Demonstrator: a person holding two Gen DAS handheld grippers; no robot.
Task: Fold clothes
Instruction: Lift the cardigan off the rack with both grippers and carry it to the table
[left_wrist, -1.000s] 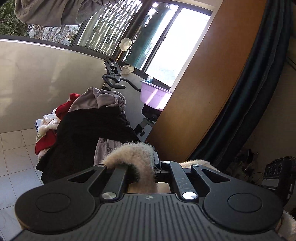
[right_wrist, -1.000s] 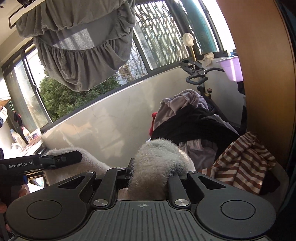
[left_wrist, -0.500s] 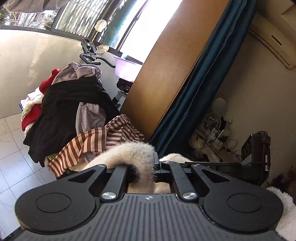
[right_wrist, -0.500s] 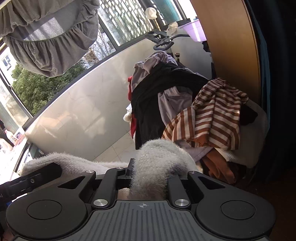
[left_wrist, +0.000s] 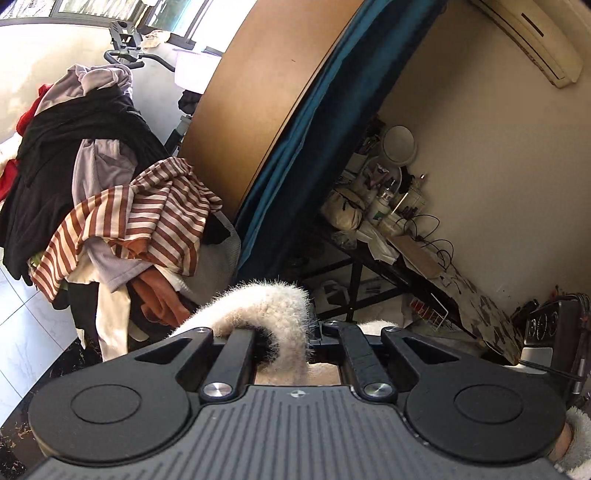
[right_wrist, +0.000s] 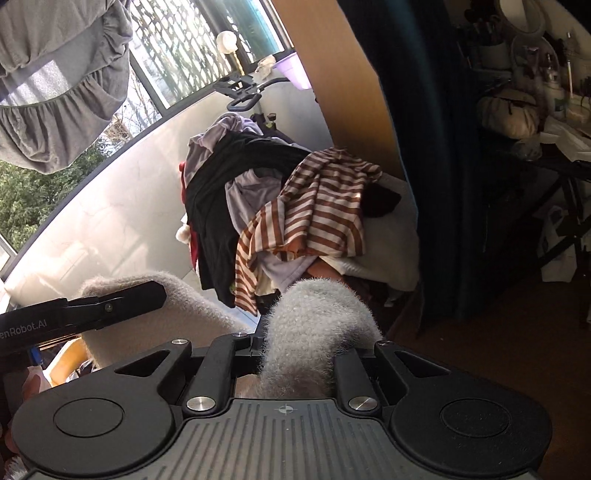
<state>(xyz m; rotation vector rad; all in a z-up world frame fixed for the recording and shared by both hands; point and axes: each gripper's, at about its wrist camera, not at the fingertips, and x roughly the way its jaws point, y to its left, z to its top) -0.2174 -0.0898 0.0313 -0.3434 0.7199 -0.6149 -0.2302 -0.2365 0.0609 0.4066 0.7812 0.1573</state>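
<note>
Both views have swung away from the window toward the dark curtain (left_wrist: 295, 155); the striped top (left_wrist: 155, 218) on the clothes pile (left_wrist: 74, 158) now sits centre-frame. Left claw (left_wrist: 310, 328) is clamped on a fold of the fuzzy cream garment (left_wrist: 266, 306). Right claw (right_wrist: 295, 343) is clamped on another fold, in front of the pile.

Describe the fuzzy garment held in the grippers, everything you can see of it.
The fuzzy garment is a pale cream, long-napped knit, soft and thick. One bunched fold is pinched in the right gripper, another in the left gripper. It hangs slack between them, a stretch showing behind the left gripper's finger in the right wrist view. Its overall shape is hidden.
</note>
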